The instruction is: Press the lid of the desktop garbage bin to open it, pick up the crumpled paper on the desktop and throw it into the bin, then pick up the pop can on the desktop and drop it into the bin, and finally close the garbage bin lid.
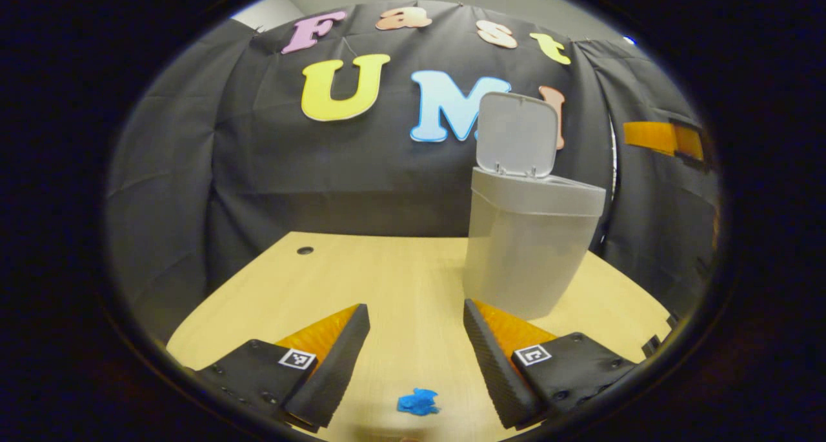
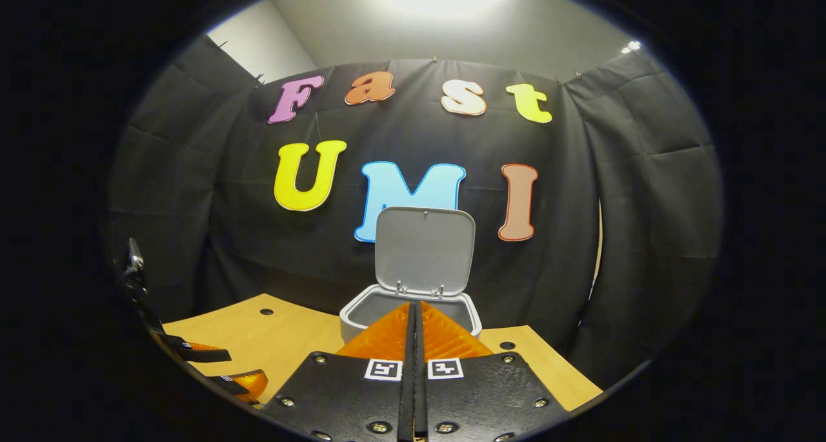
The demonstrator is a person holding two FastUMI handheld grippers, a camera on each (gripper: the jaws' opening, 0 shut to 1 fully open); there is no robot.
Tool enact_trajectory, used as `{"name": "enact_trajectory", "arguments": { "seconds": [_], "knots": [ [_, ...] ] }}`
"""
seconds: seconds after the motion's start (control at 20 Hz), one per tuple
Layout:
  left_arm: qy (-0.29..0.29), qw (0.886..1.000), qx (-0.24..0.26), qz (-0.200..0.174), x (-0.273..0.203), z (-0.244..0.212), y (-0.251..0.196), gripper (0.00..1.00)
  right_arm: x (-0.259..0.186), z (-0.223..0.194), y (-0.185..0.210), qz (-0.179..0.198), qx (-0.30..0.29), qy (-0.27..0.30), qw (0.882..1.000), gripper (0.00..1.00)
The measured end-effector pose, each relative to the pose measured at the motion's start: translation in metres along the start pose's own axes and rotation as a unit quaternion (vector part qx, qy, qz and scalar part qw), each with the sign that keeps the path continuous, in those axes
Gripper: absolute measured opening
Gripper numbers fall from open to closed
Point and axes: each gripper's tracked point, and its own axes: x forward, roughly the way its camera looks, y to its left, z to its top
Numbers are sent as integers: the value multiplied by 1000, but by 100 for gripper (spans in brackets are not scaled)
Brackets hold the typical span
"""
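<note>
**Lid is up; the paper comes next**

In the left gripper view, the left gripper (image 1: 416,348) hangs low over the wooden desktop (image 1: 400,274) with its fingers spread wide and nothing between them. The garbage bin (image 1: 526,248) stands just beyond the right-hand finger, towards the far right of the desk, and its lid (image 1: 518,134) is tipped upright, so the opening step looks done. A small blue scrap (image 1: 418,402) lies on the near edge of the desk, between the fingers; it may be the crumpled paper, though it is too small to be sure. The likely next move is to lower and close on it.

In the right gripper view, the right gripper (image 2: 413,329) has its fingers pressed together, holding nothing, poised just in front of the bin's open mouth. The left gripper sits low at the far left. I see no pop can.
</note>
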Motion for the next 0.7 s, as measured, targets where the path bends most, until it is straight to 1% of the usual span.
{"name": "enact_trajectory", "arguments": {
  "seconds": [0.05,0.1,0.15,0.2,0.25,0.3,0.35,0.4,0.45,0.5,0.55,0.6,0.65,0.7],
  "knots": [
    [9,1000,-2,-1,2,-11,1,96,-3,-4,0,-2,-4,4,1000,0],
    [19,1000,-2,0,2,-21,3,96,-7,-6,0,-3,-5,7,1000,2],
    [26,1000,-1,1,2,-30,5,98,-10,-10,0,-6,-6,13,1000,10],
    [38,999,3,1,3,-40,6,96,-15,-13,-2,-12,-7,17,1000,17],
    [48,999,7,2,3,-49,7,96,-17,-16,0,-13,-8,20,1000,18],
    [58,998,9,3,4,-60,9,96,-22,-19,0,-14,-10,24,1000,26],
    [67,998,8,3,5,-70,11,96,-25,-23,0,-14,-13,29,999,30],
    [76,997,7,5,7,-79,15,95,-30,-25,1,-13,-15,33,999,40],
    [84,996,6,5,8,-85,17,94,-34,-27,1,-13,-17,36,999,46],
    [90,996,5,5,8,-90,18,98,-37,-29,2,-13,-16,38,999,58],
    [96,995,6,4,7,-98,17,96,-39,-31,3,-12,-15,41,999,60],
    [100,995,7,2,7,-104,17,96,-42,-33,6,-9,-12,44,999,74],
    [105,994,8,1,7,-111,17,96,-45,-35,6,-7,-11,47,999,81],
    [110,994,10,1,7,-119,18,99,-47,-35,8,-7,-11,47,999,92]
  ]
}}
